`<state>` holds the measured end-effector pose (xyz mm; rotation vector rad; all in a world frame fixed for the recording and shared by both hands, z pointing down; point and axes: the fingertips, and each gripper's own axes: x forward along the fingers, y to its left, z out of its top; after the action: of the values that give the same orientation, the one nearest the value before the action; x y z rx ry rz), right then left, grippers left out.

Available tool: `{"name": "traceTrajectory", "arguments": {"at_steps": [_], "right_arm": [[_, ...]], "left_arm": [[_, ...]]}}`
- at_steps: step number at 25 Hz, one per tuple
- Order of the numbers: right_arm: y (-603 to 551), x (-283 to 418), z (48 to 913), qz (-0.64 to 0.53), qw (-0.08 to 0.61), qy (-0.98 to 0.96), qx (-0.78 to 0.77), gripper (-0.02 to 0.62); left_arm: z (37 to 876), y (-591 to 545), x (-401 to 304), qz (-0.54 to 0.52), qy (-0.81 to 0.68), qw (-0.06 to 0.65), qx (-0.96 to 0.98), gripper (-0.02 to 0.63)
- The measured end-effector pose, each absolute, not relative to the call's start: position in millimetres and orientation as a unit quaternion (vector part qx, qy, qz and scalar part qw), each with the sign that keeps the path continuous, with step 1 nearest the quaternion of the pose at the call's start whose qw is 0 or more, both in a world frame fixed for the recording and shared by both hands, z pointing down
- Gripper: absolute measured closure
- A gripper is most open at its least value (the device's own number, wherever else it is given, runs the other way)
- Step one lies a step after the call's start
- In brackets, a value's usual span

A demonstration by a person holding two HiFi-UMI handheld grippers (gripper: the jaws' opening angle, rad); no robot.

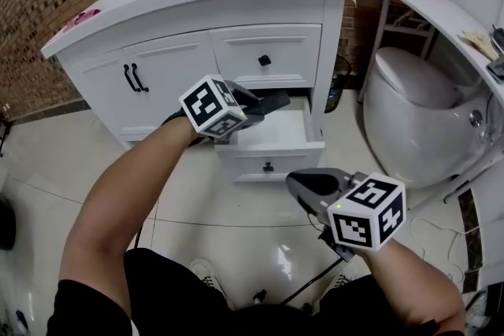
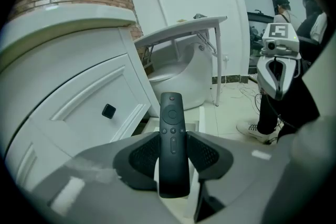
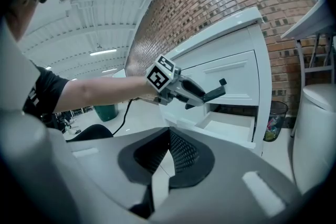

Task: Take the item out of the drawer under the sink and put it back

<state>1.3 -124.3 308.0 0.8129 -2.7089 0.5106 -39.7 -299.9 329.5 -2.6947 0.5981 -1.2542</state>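
Remote (image 2: 172, 113), black and slim, is gripped between the pads of the left tool (image 2: 173, 136). Its button face is turned toward the camera and its top end pokes out past the tips. The jaws are set narrow and press on its two long edges.

In the head view the left tool is held just above the open drawer (image 1: 244, 161), the lower right one in the white cabinet (image 1: 157, 59). The remote seems to reach over the drawer's inside toward 12 o'clock, though the marker cube hides much of it. The drawer above is closed and has a dark knob (image 1: 264, 60).

The right tool (image 3: 168, 136) hangs at 5 o'clock from the open drawer, well apart from it, with its jaws brought together on nothing. A white toilet (image 1: 417, 114) stands at 3 o'clock from the cabinet.
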Motion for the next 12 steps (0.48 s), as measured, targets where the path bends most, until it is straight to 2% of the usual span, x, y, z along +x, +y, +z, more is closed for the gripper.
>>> {"name": "traceTrajectory", "arguments": {"at_steps": [12], "right_arm": [[-115,6,302,0.17,0.123,-0.932,0.297,0.592]], "left_arm": [[262,-202,-64,-0.25,0.26,0.057,-0.931,0.44]]}}
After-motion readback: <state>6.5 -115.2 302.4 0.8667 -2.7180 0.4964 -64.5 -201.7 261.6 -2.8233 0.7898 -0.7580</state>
